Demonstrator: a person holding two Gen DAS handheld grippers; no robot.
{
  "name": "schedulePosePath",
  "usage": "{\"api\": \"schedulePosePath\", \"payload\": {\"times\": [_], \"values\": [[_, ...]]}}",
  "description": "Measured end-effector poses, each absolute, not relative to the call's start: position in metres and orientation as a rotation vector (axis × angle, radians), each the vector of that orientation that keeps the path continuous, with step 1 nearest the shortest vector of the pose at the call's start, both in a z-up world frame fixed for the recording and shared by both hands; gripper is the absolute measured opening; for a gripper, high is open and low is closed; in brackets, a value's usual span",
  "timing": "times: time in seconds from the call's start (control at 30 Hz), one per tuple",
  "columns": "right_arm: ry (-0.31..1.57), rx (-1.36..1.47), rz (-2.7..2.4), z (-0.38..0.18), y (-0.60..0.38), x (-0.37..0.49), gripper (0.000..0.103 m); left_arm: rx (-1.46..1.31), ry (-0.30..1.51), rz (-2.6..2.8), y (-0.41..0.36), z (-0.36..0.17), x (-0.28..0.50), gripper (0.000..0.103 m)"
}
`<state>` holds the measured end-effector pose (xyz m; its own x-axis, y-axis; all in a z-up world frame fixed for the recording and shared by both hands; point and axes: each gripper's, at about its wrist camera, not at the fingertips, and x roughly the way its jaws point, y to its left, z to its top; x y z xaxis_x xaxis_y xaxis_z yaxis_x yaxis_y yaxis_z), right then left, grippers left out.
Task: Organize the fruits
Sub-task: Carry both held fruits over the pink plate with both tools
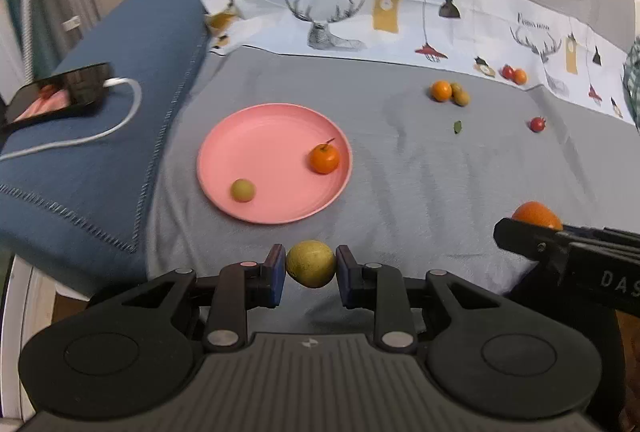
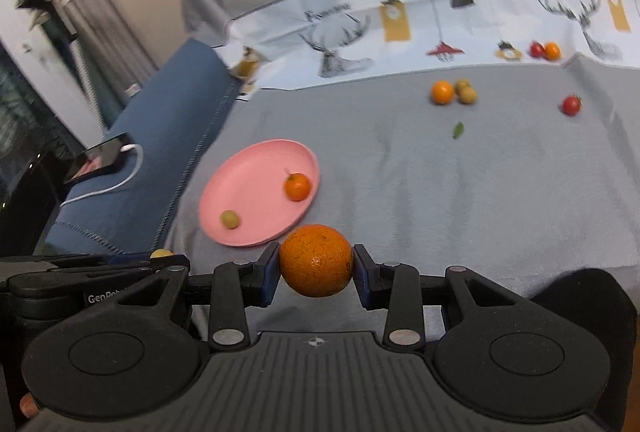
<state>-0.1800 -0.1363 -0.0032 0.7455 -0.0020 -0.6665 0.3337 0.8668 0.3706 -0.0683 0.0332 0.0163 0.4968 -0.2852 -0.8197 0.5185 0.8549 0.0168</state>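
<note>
Fruit is gripped on both sides. A yellow-green fruit [image 1: 311, 263] is clamped between the blue pads of the left gripper [image 1: 311, 266], held above the grey blanket [image 1: 420, 172] just short of the near rim of the pink plate [image 1: 224, 136]. A large orange [image 2: 316, 260] is pinched between the pads of the right gripper [image 2: 316, 264], also held near the plate's front edge; from the left wrist view the same orange is seen at far right behind the other tool.

Two items are seen on the plate: a small orange with a stem [image 1: 324, 158] toward the right side and a small pale green fruit [image 1: 242, 190] at the near left.

Loose fruit is scattered on the blanket well beyond the plate. A small orange [image 1: 441, 90] is touching two greenish fruits [image 1: 460, 94] in one cluster. A single red tomato [image 1: 537, 124] is placed apart to the right. Another red tomato and small orange pair [image 1: 514, 74] is sitting at the edge of the printed sheet [image 1: 360, 12]. A green leaf [image 1: 457, 126] is lying alone between the cluster and the plate.

A blue cushion [image 1: 120, 112] is positioned left of the blanket, with a phone [image 1: 56, 94] on it and a white cable [image 1: 116, 108] plugged in.
</note>
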Motion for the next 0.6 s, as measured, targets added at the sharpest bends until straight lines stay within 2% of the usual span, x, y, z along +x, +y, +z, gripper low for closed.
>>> {"api": "schedulePosePath", "payload": {"times": [0.3, 0.6], "values": [[0.663, 0.381, -0.123, 0.025, -0.091, -0.199, 0.039, 0.185, 0.906, -0.459, 0.083, 0.029, -0.095, 0.030], [0.621, 0.296, -0.098, 0.038, -0.062, -0.215, 0.039, 0.148, 0.875, -0.432, 0.102, 0.041, -0.109, 0.030]]}}
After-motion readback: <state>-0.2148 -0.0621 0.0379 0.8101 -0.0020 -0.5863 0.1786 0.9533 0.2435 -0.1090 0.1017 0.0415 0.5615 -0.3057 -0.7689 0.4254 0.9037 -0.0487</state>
